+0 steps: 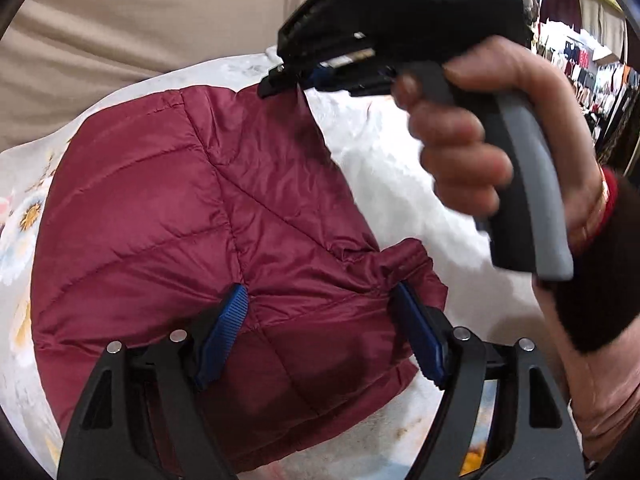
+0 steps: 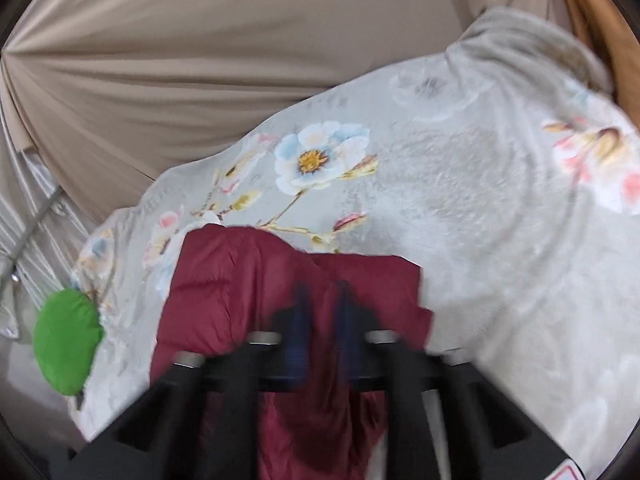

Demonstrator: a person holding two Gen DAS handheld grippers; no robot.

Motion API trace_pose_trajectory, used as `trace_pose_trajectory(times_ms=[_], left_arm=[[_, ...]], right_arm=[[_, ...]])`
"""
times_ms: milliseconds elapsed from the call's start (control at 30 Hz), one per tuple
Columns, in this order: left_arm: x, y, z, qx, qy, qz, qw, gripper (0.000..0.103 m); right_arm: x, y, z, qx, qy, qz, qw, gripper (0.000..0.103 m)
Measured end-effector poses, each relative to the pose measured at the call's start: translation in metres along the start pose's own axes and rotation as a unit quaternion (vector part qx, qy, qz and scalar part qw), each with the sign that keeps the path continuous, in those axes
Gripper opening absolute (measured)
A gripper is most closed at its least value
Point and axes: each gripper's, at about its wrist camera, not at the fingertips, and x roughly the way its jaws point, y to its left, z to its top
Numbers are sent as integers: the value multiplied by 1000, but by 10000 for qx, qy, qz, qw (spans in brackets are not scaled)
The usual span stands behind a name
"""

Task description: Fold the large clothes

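The dark red puffy jacket point(image 1: 168, 216) lay on the flowery blanket point(image 2: 460, 184), the right claw point(image 1: 280, 80) pinched its corner up, the left claw point(image 1: 320, 336) stood spread over it — best to pull the flap across slowly and flat.

The blanket point(image 2: 500, 208) lies bare right of and beyond the jacket point(image 1: 168, 216), while the right gripper point(image 1: 280, 80) and its hand point(image 1: 480, 140) block the jacket's far corner, a curtain point(image 2: 240, 60) behind.
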Motion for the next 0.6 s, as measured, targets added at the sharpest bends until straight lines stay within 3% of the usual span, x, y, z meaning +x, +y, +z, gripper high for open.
trace_pose_trajectory(times_ms=[67,267,400,533,600], left_arm=[[5,1,-1,-26,41,-42,10000,73],[16,-2,-7,101,51,-68,9999,73],[20,1,-8,78,39,-116,9999,74],[14,10,-7,6,-2,-274,9996,75],[-1,24,-2,-270,4,-558,9981,75]], right_arm=[[9,-8,0,-10,14,-197,9998,2],[68,-32,-28,-129,618,-649,9959,0],[83,-19,-37,-641,574,-1078,9904,0],[78,-27,-33,-497,565,-876,9933,0],[49,-32,-28,-92,385,-668,9970,6]])
